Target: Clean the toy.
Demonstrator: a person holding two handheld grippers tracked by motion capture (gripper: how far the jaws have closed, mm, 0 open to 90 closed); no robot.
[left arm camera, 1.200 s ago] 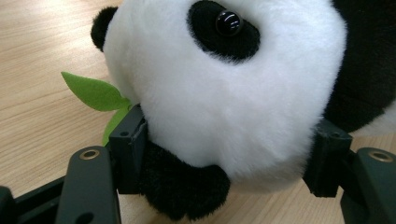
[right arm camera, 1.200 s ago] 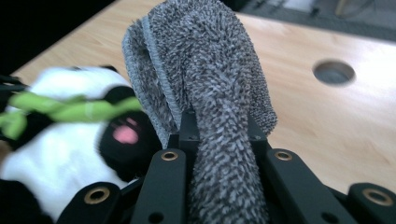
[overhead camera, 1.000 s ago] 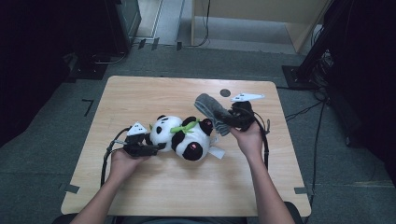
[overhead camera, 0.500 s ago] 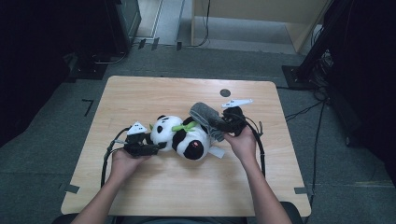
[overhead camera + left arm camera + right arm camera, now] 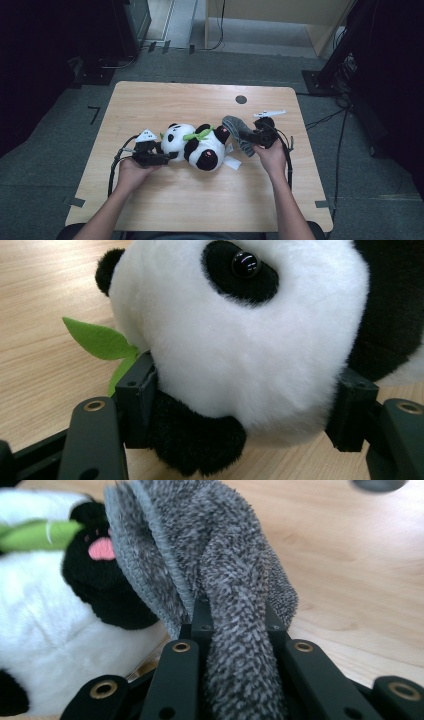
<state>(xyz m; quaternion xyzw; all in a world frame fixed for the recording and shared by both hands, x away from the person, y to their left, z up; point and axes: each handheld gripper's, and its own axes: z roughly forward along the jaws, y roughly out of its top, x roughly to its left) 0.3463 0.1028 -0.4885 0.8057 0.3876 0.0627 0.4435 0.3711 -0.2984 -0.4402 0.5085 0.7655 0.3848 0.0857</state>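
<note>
Plush panda [image 5: 196, 147], soft and light, squashes in the left gripper [image 5: 240, 415]; right gripper [image 5: 235, 630] pinches a limp grey cloth [image 5: 210, 555], probably towelling.

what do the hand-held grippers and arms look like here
Both are black: the left hand-held gripper and the right hand-held gripper have blocky jaws with brass-ringed screw holes, a pale three-cornered plate on top and a black trailing cable. The forearms are bare, with no sleeves in view.
</note>
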